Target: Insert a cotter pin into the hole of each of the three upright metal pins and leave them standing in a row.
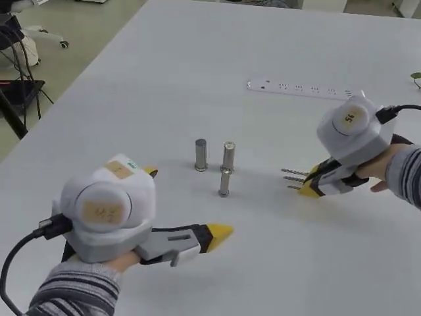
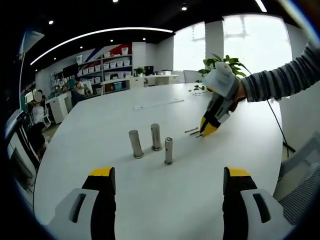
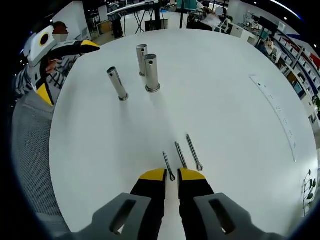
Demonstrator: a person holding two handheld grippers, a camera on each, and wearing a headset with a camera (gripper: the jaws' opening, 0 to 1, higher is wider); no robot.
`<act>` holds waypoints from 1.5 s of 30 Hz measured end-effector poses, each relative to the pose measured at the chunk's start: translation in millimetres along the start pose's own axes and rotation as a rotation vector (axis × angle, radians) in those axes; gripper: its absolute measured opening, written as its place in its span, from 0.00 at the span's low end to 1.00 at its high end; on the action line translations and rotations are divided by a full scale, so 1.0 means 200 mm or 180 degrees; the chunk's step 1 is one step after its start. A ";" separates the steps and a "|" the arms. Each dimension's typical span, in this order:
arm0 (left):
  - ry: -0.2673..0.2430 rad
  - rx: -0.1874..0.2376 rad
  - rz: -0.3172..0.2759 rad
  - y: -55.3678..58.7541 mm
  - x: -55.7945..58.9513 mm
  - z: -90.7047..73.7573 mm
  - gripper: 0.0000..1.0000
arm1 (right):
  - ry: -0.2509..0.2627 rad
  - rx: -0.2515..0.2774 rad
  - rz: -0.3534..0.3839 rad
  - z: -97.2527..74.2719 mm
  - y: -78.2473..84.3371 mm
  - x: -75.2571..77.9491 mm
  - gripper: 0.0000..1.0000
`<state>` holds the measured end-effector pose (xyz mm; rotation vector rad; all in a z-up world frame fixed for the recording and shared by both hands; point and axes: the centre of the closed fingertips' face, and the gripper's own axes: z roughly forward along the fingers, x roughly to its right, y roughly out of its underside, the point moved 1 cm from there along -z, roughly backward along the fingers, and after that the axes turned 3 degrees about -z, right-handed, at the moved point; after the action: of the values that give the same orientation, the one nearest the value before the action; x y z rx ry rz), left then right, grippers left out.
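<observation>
Three upright metal pins stand in a loose cluster on the white table: one at the back left (image 1: 200, 155), one at the back right (image 1: 228, 157) and one in front (image 1: 225, 182). Three cotter pins (image 1: 293, 178) lie side by side to their right. My right gripper (image 1: 308, 187) rests at their near ends, its jaws shut to a narrow slit (image 3: 172, 175). The looped end of the nearest cotter pin (image 3: 168, 166) lies at that slit; I cannot tell if it is pinched. My left gripper (image 2: 169, 172) hovers wide open before the metal pins (image 2: 156, 137), holding nothing.
A white power strip (image 1: 302, 89) lies flat on the table beyond the pins. The table's left edge (image 1: 79, 79) drops to a floor with chair legs and cables. In the left gripper view, office shelves and a plant stand in the background.
</observation>
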<state>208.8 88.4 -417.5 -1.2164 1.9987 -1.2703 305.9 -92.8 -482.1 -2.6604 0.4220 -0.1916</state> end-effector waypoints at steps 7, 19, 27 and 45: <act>0.0017 -0.0089 -0.0028 0.05 0.00 0.01 0.81 | 0.0098 -0.0120 -0.0360 0.01 0.00 0.00 0.00; 0.0118 -0.0027 -0.0041 0.03 0.04 0.02 0.76 | 0.0279 0.0188 -0.0345 -0.08 -0.03 -0.01 0.00; 0.0269 0.0043 -0.0052 0.00 0.10 0.03 0.69 | 0.0424 0.0464 -0.0548 -0.18 -0.10 -0.12 0.00; 0.0839 0.0120 -0.0437 -0.02 0.27 0.05 0.50 | 0.0384 0.0890 -0.1104 -0.22 -0.21 -0.50 0.00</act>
<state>190.5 36.1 -414.5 -1.2404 2.0894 -1.6009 214.4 -42.6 -430.9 -2.4318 -0.0350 -0.4811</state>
